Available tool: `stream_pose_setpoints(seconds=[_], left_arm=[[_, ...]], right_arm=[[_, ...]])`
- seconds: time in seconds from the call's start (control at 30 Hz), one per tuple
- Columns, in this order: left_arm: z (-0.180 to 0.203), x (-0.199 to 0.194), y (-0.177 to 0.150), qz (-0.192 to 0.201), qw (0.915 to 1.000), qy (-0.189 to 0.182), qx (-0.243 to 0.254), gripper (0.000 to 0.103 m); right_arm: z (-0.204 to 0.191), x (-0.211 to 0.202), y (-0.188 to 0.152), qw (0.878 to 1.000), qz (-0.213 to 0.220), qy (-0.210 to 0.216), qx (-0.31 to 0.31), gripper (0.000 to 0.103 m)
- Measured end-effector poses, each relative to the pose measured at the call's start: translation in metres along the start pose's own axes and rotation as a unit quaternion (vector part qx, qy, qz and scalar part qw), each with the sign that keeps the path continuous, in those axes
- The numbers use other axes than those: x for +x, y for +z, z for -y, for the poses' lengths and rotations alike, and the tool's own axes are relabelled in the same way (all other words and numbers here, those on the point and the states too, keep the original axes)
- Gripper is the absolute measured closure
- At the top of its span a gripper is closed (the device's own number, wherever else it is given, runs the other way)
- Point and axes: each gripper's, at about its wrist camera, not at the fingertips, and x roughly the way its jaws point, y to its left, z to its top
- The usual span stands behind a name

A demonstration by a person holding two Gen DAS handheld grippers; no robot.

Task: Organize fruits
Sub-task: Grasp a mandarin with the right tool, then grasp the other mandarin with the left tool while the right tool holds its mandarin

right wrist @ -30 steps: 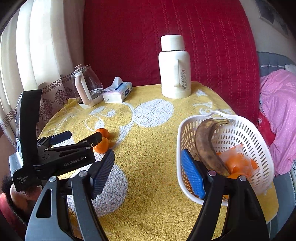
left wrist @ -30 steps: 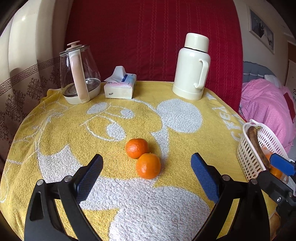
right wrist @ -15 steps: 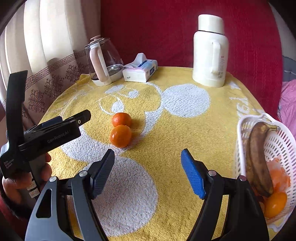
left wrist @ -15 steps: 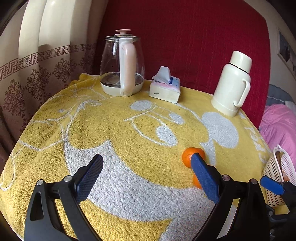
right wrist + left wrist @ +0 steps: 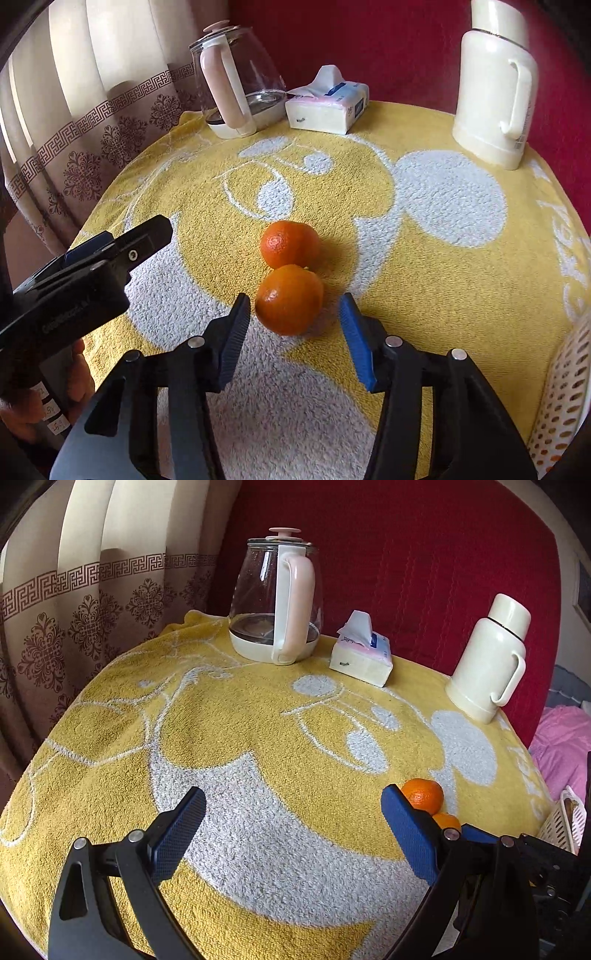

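Right gripper (image 5: 291, 328): jaws closing, the near orange (image 5: 290, 299) sits just ahead of and between the pad tips, a visible gap on each side; the pads do not press it yet. The fruit is round, no long axis to line up; the line joining the two oranges runs away from the gripper, so the closing direction is across that line and should clear the second fruit.

Far orange (image 5: 290, 243) touches the near one, directly behind it on the yellow towel (image 5: 424, 295). Judgement: if the pads reach too deep they may nudge it.

Left gripper (image 5: 291, 830): fingers spread wide, nothing between them, over bare towel. The oranges lie off its right pad, so the right hand is clearly the nearer.

White basket (image 5: 569, 384): at the right edge of the table, well apart from the oranges; contents not legible here. Likely destination.

Back of table: glass kettle (image 5: 236, 85), tissue pack (image 5: 328, 103), cream thermos (image 5: 495, 85).

Writing: pale lettering on the left gripper's body in the right wrist view, too blurred to read with confidence. Woven letters at the towel's right border, illegible. Tissue pack print unreadable.
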Motion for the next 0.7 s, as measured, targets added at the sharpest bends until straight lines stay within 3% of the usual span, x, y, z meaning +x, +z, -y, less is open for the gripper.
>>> stream_pose_setpoints(seconds=[0.07,0.43,0.7], left_arm=[[-0.002,0.001,0.000,-0.002,1.0000,-0.002,-0.004,0.008],[-0.001,0.008,-0.002,-0.014,0.9998,-0.014,-0.004,0.008],[0.024,0.007,-0.008,-0.016,0.9980,-0.040,0.046,0.008]], right_arm=[[0.000,0.007,0.002,1.000,-0.007,0.008,0.005,0.060],[0.002,-0.010,-0.013,1.000,-0.002,0.008,0.008,0.061],[0.013,-0.043,-0.041,1.000,0.017,-0.010,0.022,0.061]])
